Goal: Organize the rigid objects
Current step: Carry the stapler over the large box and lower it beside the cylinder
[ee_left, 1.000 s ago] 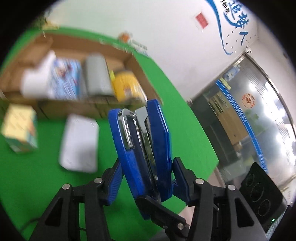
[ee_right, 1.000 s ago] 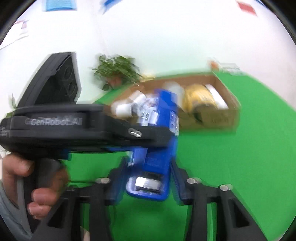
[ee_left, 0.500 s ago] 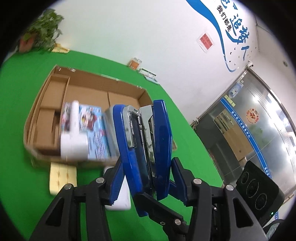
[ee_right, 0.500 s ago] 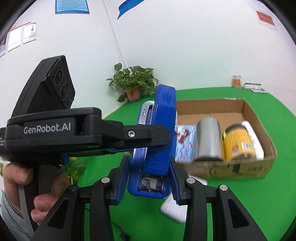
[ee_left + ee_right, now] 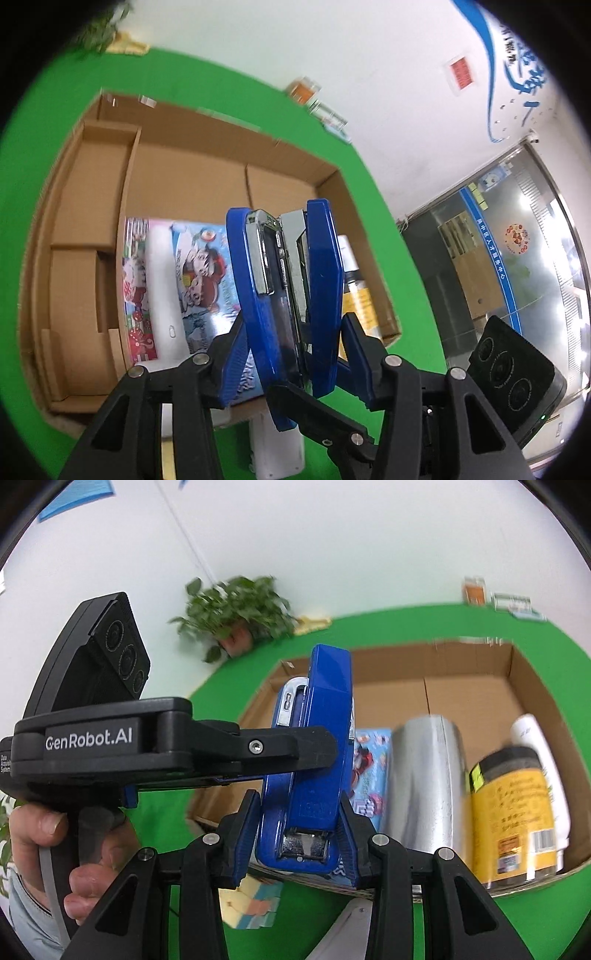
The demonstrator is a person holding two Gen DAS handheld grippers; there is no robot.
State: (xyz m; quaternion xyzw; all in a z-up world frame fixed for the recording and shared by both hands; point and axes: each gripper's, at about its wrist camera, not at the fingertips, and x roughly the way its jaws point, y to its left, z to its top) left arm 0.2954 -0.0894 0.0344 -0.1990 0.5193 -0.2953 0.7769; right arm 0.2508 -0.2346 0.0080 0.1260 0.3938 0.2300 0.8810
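Note:
A blue stapler [image 5: 284,295] with chrome metal parts stands upright, held in the air by both grippers at once. My left gripper [image 5: 286,354] is shut on its sides, and my right gripper [image 5: 301,834] is shut on its lower end [image 5: 306,786]. Both hold it above the open cardboard box [image 5: 184,177]. The left gripper's black body [image 5: 147,738] and the hand holding it show in the right wrist view. The box [image 5: 524,686] holds a colourful printed pack [image 5: 199,266], a white tube [image 5: 162,291], a silver can [image 5: 421,775], a yellow-labelled jar [image 5: 513,812] and a white bottle [image 5: 539,753].
The box sits on a green table [image 5: 373,206]. A white flat device [image 5: 277,443] and a pastel block [image 5: 247,904] lie on the green in front of the box. A potted plant [image 5: 236,613] stands at the far edge. The box's left compartments [image 5: 77,258] show bare cardboard.
Both grippers have carried the stapler forward from in front of the box to above it. The box now fills more of both views. The grip on the stapler is unchanged.

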